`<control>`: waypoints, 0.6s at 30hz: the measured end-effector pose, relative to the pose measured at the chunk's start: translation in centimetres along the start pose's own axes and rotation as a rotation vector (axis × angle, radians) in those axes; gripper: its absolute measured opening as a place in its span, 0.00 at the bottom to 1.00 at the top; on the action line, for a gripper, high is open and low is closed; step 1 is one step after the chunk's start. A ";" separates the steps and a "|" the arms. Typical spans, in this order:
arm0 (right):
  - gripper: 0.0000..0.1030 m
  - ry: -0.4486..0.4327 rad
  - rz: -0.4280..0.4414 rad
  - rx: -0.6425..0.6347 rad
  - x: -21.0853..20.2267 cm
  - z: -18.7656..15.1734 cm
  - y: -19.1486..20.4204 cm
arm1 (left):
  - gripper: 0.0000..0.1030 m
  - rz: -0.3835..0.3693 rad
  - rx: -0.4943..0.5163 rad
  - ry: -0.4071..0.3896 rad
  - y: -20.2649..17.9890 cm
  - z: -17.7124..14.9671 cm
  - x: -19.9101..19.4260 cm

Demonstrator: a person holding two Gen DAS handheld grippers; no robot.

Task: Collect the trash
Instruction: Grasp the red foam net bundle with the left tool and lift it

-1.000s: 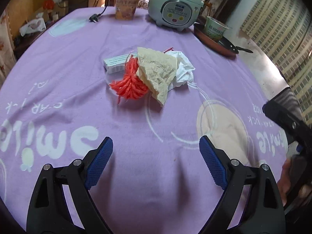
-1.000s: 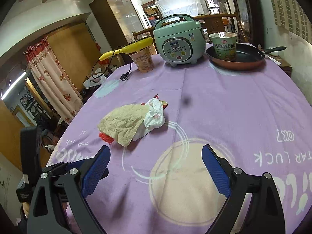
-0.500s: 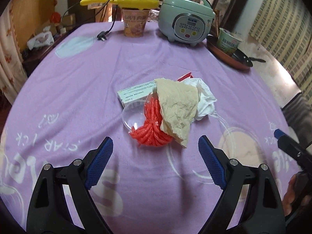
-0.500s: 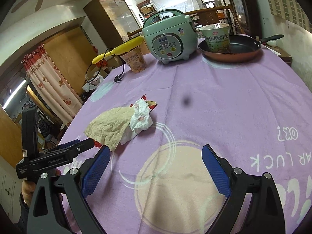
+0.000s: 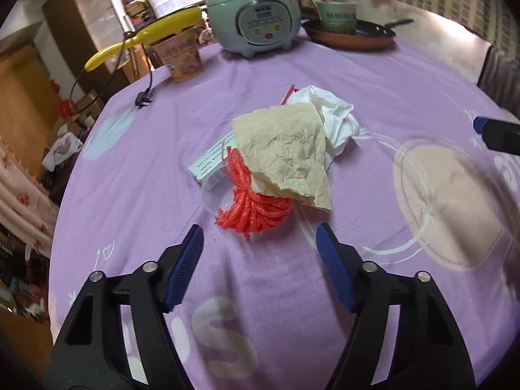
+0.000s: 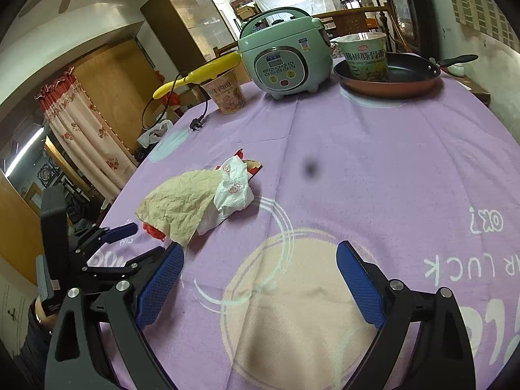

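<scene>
A trash pile lies mid-table on the purple cloth: a crumpled beige napkin, a white tissue, a red string bundle, a small pale box and a clear plastic lid. My left gripper sits just short of the string bundle; its jaws are closing with nothing between them. The right wrist view shows that gripper at the pile's left end, by the napkin. My right gripper stands open over bare cloth, to the right of the pile.
At the far side stand a mint rice cooker, an orange noodle cup under a yellow tool, and a pan holding a green cup. A black plug lies left. The table edge drops off at the left.
The left gripper has rolled and come closer to the pile, and its jaws have narrowed. The right gripper has sunk a little toward the cloth.
</scene>
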State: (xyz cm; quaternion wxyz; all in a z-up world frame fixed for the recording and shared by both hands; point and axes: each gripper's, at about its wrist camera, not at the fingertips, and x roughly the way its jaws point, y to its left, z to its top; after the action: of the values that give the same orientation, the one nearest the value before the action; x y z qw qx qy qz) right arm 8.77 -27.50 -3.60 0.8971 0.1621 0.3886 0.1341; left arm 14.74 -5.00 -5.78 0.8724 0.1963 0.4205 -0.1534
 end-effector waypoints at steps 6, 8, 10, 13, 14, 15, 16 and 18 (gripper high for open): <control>0.91 0.024 0.003 0.025 1.1 -0.2 -0.9 | 0.61 0.022 0.060 0.003 -0.1 1.4 1.1; 0.91 0.038 0.003 0.028 1.5 -0.3 -1.1 | 0.53 0.023 0.077 0.006 -0.3 1.7 1.5; 0.91 0.042 0.005 0.028 1.7 -0.4 -1.1 | 0.35 0.009 0.084 0.026 -0.4 1.9 1.9; 0.91 0.033 0.008 0.022 1.5 -0.4 -1.0 | 0.31 0.000 0.090 0.010 -0.5 1.9 1.6; 0.91 0.030 0.010 0.023 1.5 -0.4 -1.0 | 0.31 0.003 0.087 0.004 -0.5 1.9 1.3; 0.91 0.029 0.010 0.024 1.5 -0.4 -1.0 | 0.31 0.005 0.083 -0.002 -0.4 1.9 1.1; 0.91 0.028 0.010 0.025 1.4 -0.4 -1.0 | 0.31 0.006 0.071 -0.015 -0.3 2.0 0.5; 0.91 0.031 0.007 0.029 1.5 -0.5 -1.0 | 0.31 -0.002 0.042 -0.050 0.3 2.0 -1.1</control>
State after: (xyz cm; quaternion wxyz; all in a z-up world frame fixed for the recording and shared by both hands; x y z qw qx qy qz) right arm 9.52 -27.78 -5.28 0.8881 0.1743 0.4035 0.1344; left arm 15.56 -5.61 -3.75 0.8783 0.2101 0.3953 -0.1680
